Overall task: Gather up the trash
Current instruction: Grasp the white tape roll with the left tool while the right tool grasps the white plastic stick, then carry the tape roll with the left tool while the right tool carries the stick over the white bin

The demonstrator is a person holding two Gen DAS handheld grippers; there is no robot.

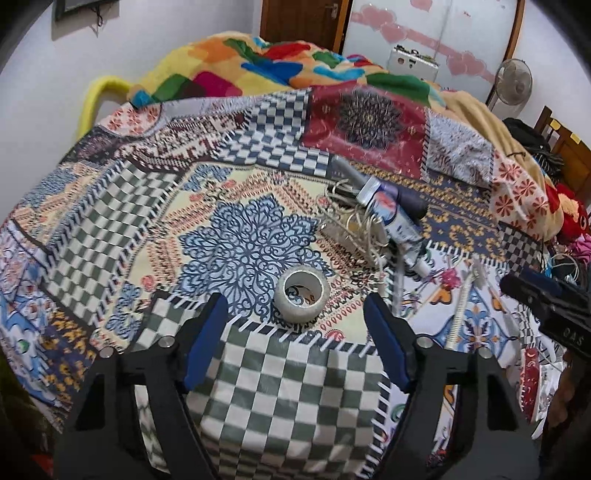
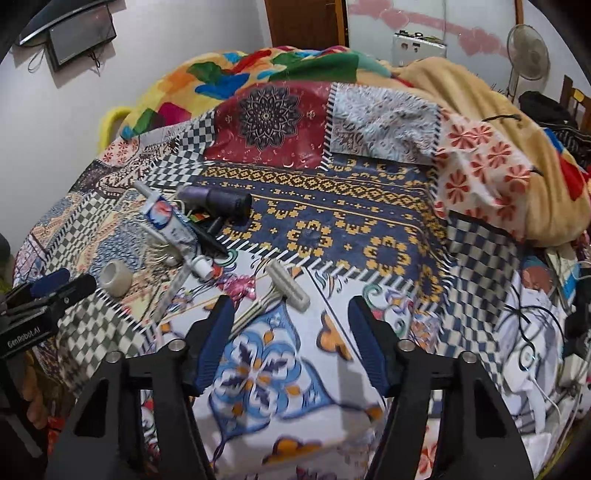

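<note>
Both grippers, left gripper (image 1: 295,325) and right gripper (image 2: 291,325), are hovering with jaws released and empty; tape roll (image 1: 301,292), at twelve o'clock, and razor (image 2: 286,286) are lying uncollected on the bed (image 1: 110,206).

Wall frame (image 1: 79,9) cropped, fan (image 2: 526,48) blurred, cables (image 2: 532,332) indistinct

You can read only 2 bits of lettering. In your right wrist view, the left gripper (image 2: 55,286) at the left edge carries "GenRobot.AI" in pale letters on its black body. In your left wrist view, the right gripper (image 1: 532,284) at the right edge shows pale characters that look like "OAS", seen tilted and possibly upside down. The tube (image 1: 397,221) on the bedspread has a printed label, but its words are too small and blurred for you to make out.
</note>
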